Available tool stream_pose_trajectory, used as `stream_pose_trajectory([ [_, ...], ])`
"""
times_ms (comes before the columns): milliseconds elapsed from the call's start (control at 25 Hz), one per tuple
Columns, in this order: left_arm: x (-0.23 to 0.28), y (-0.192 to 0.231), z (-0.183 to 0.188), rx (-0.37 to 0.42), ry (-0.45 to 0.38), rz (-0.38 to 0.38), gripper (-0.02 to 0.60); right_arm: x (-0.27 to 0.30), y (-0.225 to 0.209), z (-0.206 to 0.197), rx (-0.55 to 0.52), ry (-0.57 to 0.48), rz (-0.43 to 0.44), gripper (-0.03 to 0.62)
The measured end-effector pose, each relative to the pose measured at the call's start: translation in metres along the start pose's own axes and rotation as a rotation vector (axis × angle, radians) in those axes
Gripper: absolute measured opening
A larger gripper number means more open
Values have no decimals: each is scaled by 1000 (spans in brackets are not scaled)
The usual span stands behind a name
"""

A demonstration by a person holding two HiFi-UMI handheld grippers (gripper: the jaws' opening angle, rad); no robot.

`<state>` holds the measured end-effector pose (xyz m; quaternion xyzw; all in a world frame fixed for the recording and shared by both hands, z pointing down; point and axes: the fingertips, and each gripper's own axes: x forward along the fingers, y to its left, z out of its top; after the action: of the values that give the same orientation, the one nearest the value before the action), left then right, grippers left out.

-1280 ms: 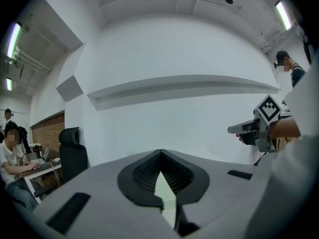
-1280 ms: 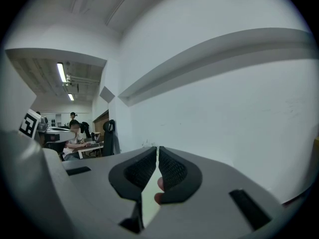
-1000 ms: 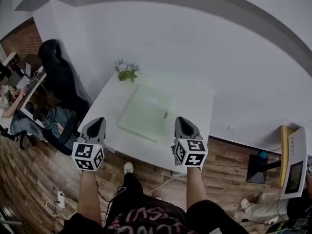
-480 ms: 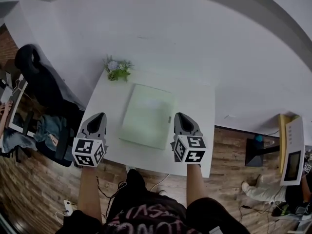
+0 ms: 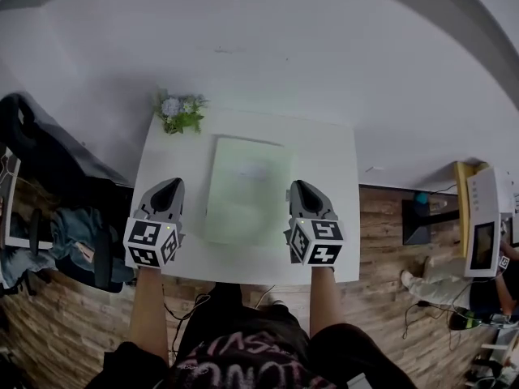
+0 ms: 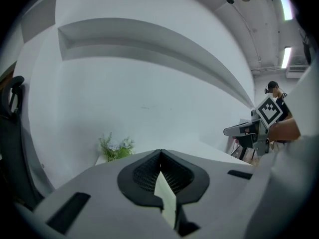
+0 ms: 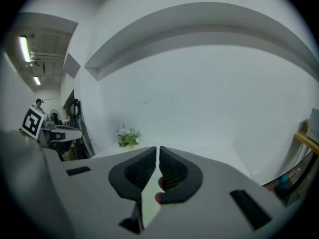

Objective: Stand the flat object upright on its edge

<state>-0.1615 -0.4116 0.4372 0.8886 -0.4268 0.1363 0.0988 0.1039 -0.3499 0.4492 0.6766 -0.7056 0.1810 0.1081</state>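
Board [image 5: 243, 191] flat on surface [image 5: 334, 185]; we hold left claw [image 5: 169, 186], right claw [image 5: 301, 186] clenched, empty, flanking it.

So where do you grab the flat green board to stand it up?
Probably by its two long side edges, left gripper from the left, right gripper from the right. The green board lies flat on the table between them, so only its thin edges offer a pinch. Both grippers are shut.

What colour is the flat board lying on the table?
The flat board is pale green against the white table; clearest in the head view.
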Motion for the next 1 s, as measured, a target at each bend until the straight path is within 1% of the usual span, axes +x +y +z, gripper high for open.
stream_pose_trajectory([
  [160,20,3,-1,-6,7,-67,15,4,-2,-2,12,9,-50,29],
  [360,38,4,-13,-47,36,-107,14,2,-6,-17,7,48,-91,29],
  [480,48,0,-21,-48,60,-134,15,2,-12,-24,27,61,-111,29],
  [880,77,-16,-39,-52,126,-173,14,10,-26,-54,99,104,-107,31],
  [1000,85,-19,-48,-57,151,-177,15,14,-29,-65,107,129,-102,31],
])
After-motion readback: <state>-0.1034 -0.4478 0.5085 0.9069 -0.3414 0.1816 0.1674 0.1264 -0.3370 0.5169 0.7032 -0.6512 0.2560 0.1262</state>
